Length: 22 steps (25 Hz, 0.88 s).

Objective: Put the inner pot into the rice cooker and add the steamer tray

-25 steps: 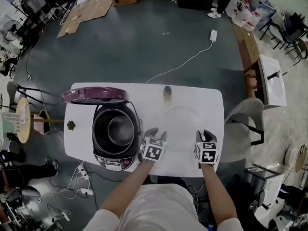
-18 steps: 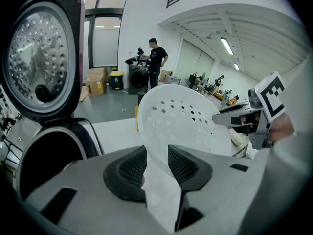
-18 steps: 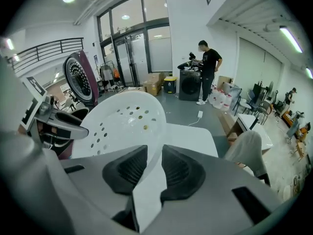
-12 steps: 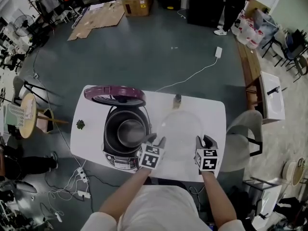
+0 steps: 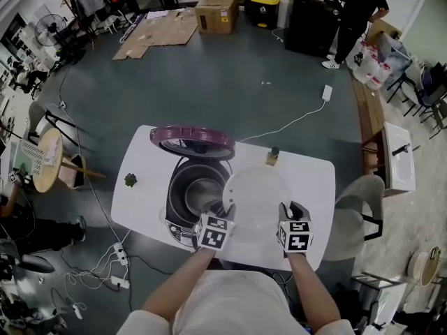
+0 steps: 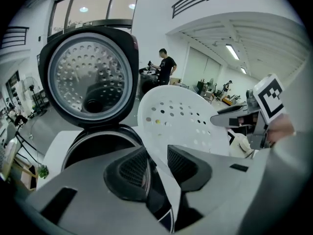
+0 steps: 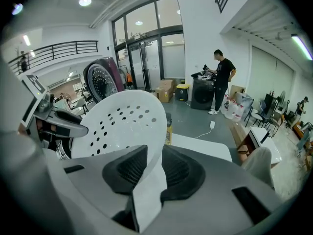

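Holding the steamer tray (image 5: 257, 195) by opposite rims, the left gripper (image 5: 225, 213) and right gripper (image 5: 288, 212) each have their jaws clamped on its thin white edge, and the perforated disc hangs between them above the worktop (image 5: 143, 180). The rice cooker (image 5: 174, 199) stands open to the left, its lid (image 5: 192, 138) raised on the far side. The inner pot (image 5: 204, 191) seems already seated inside, though glare makes that uncertain. In the head view the tray overlaps the cooker's right rim — the opening lies left of both jaws, with the left gripper nearer — so a short leftward carry and a level lowering look due.

The steamer tray (image 5: 255, 195) looks matt white plastic, the inner pot (image 5: 200, 191) shiny metal.
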Motion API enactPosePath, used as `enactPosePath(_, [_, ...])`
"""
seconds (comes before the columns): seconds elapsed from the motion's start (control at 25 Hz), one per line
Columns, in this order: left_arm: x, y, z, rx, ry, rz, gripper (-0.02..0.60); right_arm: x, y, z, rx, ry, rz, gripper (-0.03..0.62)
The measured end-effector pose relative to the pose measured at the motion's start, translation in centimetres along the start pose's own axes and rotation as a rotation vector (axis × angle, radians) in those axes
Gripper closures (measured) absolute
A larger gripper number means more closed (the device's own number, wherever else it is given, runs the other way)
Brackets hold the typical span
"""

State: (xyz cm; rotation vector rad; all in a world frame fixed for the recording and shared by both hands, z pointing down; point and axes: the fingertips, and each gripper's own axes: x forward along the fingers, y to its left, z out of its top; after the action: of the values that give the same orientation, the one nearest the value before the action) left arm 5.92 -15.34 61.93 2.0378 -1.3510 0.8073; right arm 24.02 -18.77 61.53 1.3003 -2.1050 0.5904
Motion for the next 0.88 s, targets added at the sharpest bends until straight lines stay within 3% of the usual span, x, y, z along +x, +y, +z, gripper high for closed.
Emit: enactPosePath(0.88, [-5.3, 11.7, -6.3, -0.070, 0.034, 0.149, 0.437, 4.9, 13.5, 1.3, -0.133, 0.023, 0.103, 0.474])
